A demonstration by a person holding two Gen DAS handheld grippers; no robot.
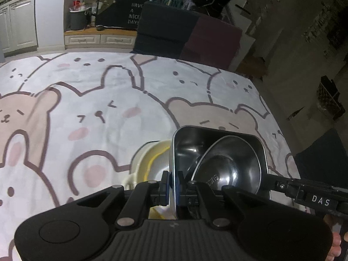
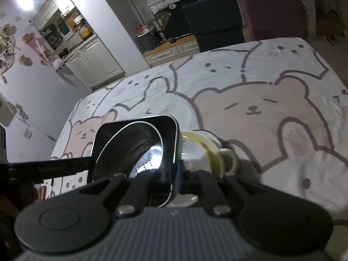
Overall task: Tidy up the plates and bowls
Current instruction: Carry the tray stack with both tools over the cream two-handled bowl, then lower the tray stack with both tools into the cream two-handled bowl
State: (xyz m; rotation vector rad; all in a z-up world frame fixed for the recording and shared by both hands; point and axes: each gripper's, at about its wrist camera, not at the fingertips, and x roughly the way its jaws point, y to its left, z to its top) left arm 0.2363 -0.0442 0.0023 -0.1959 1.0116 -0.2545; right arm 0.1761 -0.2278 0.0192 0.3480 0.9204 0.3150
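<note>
Both grippers (image 1: pixel 171 181) (image 2: pixel 177 178) pinch opposite tray (image 1: pixel 219 139) rims, so keep them level or the bowl (image 1: pixel 230 165) slides.

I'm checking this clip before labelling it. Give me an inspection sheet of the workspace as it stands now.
Surface: tablecloth printed with cartoon bears and rabbits.
Job's things: square steel tray held above the cloth, with a round steel bowl tilted inside it; cream and yellow bowl with a loop handle beside the tray.
Clutter: nothing seen on the cloth.
Grippers: left tongs shut on the tray's rim; right tongs shut on its opposite rim.
Cables: nothing seen.
Surroundings: white cabinets, dark bin, navy and maroon chair backs, cluttered shelves behind.
</note>
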